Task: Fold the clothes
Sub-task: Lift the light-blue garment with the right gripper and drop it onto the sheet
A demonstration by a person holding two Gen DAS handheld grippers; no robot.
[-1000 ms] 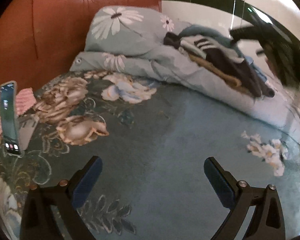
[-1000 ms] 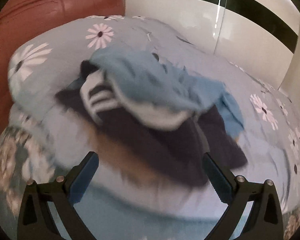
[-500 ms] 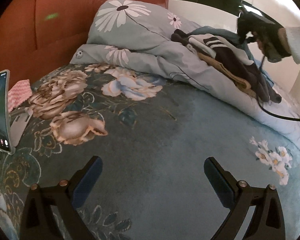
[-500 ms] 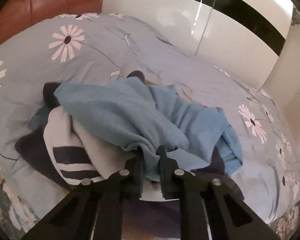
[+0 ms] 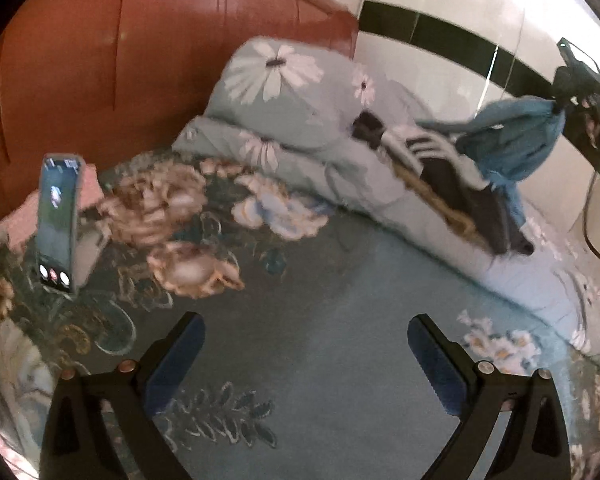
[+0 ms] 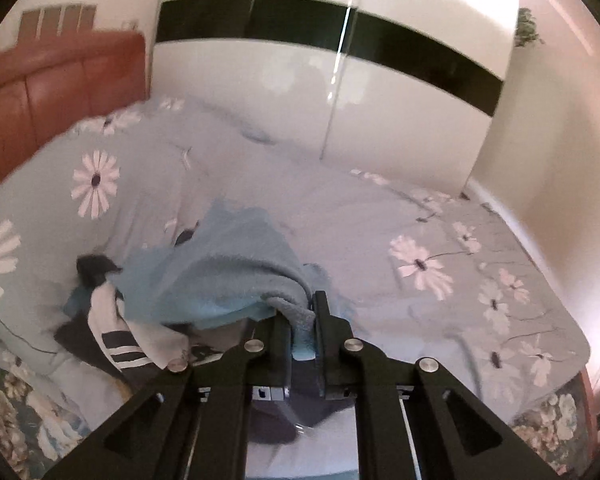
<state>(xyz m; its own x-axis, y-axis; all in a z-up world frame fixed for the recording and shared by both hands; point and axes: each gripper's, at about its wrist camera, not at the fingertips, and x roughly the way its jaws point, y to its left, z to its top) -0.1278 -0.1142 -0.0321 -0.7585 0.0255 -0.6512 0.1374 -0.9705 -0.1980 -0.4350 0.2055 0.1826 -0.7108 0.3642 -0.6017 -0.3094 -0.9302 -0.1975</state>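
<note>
My right gripper point(image 6: 302, 316) is shut on a fold of a light blue garment point(image 6: 220, 280) and holds it lifted off a pile of clothes point(image 6: 116, 336) on the grey daisy quilt point(image 6: 420, 240). In the left wrist view the blue garment point(image 5: 512, 140) hangs from the right gripper point(image 5: 560, 106) above the pile point(image 5: 452, 184), which holds a white piece with dark stripes, dark pieces and a tan one. My left gripper point(image 5: 306, 356) is open and empty, low over the teal floral bedspread point(image 5: 300, 300).
A phone point(image 5: 58, 220) stands upright on a holder at the left, beside a pink cloth point(image 5: 16, 220). A red-brown headboard point(image 5: 100, 60) is behind the bed. A white wardrobe with a black band point(image 6: 340, 80) stands beyond the quilt.
My right gripper came down on the pile, shut on the blue garment and has lifted it up off the pile. The left gripper stayed open over the bedspread.
</note>
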